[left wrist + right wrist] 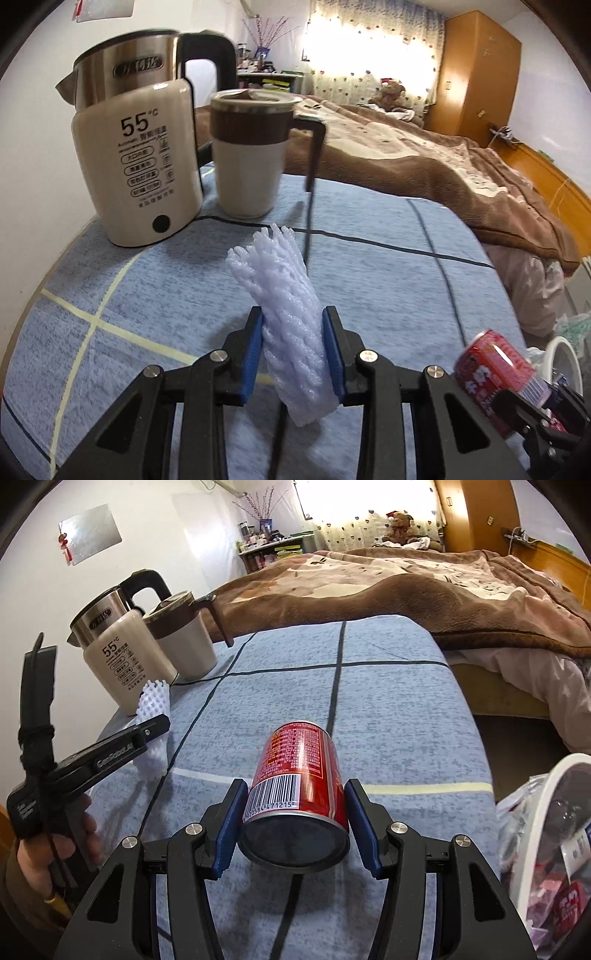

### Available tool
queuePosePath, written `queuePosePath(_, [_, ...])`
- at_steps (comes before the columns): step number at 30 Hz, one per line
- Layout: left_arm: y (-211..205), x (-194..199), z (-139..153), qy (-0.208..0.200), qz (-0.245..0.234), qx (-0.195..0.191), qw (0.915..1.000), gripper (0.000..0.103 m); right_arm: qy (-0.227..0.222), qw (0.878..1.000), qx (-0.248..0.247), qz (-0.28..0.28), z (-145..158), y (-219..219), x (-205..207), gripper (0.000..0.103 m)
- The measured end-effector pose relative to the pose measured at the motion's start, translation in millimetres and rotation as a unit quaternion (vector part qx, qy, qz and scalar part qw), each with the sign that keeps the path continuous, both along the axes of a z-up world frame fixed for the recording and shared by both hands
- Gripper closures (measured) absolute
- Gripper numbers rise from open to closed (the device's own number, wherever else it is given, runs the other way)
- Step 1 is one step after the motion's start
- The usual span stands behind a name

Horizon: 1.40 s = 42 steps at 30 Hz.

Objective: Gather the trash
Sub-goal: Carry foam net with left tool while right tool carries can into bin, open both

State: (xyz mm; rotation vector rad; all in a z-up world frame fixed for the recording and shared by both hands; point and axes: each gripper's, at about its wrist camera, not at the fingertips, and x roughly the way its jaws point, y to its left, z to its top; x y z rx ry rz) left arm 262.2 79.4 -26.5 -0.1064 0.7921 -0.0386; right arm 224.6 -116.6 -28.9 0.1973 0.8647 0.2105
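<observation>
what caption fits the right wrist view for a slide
Right gripper holds a red can over the blue cloth, white bin at right.

Daylight pours through the curtain (373,48) at the far end of the room and burns it out to near white in both views. The rest of the room is evenly and softly lit. Soft shadows lie on the blue desk (388,709) under the red can (295,775). The kettle (133,147) looks slightly smeared by motion in the left view. Both fisheye pictures bend straight lines strongly, and dark vignettes fill the corners.
</observation>
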Motion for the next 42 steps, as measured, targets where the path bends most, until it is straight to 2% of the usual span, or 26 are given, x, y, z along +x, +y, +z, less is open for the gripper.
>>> queuePosePath(12, [-30.2,-36.3,9.8,-0.013,-0.048,-0.014,0.9986,0.07,-0.01,1.0,0.009,-0.017,1.4,-24.0,-28.3,0.049])
queuePosePath(23, [-89.1,-70.5,22.6,-0.027,-0.127,-0.016,0.9914,0.07,-0.031,0.996,0.016,-0.081,17.2,-81.7,-62.4,0.049])
queuePosePath(33, [-159.5,-97.9,29.0,-0.031,-0.21,-0.028,0.9767,0.07,-0.05,0.988,-0.009,-0.143,32.5,-142.0,-104.5,0.049])
queuePosePath(42, [-236.6,-119.9,18.4,-0.005,-0.297,-0.046,0.9537,0.069,-0.039,0.976,-0.024,-0.213,28.0,-214.0,-144.5,0.049])
